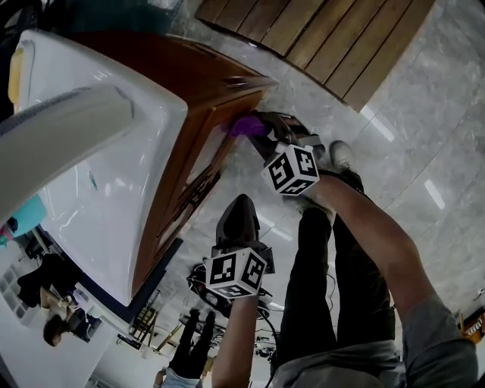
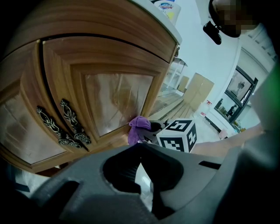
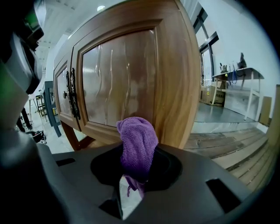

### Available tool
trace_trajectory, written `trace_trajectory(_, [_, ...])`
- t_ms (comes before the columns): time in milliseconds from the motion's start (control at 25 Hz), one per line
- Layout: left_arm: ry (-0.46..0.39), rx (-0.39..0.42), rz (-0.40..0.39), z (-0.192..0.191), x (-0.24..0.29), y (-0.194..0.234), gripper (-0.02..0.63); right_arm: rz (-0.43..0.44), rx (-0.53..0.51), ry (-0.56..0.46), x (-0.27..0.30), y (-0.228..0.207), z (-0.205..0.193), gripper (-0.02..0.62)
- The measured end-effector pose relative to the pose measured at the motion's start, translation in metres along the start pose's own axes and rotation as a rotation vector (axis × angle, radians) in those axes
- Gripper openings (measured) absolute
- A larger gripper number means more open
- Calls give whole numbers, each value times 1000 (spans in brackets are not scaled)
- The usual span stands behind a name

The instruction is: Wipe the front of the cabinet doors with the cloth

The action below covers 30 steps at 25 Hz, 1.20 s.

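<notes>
Pale grey, marble-veined floor tiles fill the right half of the head view. They are glossy and carry two bright streaks of reflected light. A slatted wooden platform lies across the upper middle and upper right of that view, its brown boards parallel. In the right gripper view the platform runs along the lower right. Beyond it, near the right edge, a table stands with dark objects on top. Tall dark-framed windows rise in the upper right and let in daylight. A round ceiling light glows at the top edge. In the left gripper view a white wall fills the upper middle, with tan panels standing below it.
</notes>
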<state>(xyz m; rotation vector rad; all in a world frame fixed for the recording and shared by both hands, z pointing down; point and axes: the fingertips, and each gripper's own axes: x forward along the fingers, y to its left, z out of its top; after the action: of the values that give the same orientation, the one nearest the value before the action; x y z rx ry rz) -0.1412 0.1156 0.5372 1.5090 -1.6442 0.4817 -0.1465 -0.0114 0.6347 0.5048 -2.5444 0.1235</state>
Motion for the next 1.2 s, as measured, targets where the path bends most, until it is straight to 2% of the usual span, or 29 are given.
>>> trace_trajectory(480, [-10,-18,-2,14,17,-22,8,-12,-27,25,-7,-39,-10,91])
trace_trajectory(920, [-35,-24,-16,21,13,-31,8,-83,41,37,-25,-74,-11,91])
trace_trajectory(1200, [-68,-16,-41,32,-4,-41,6,-80,82,24,-63,-67,5,91])
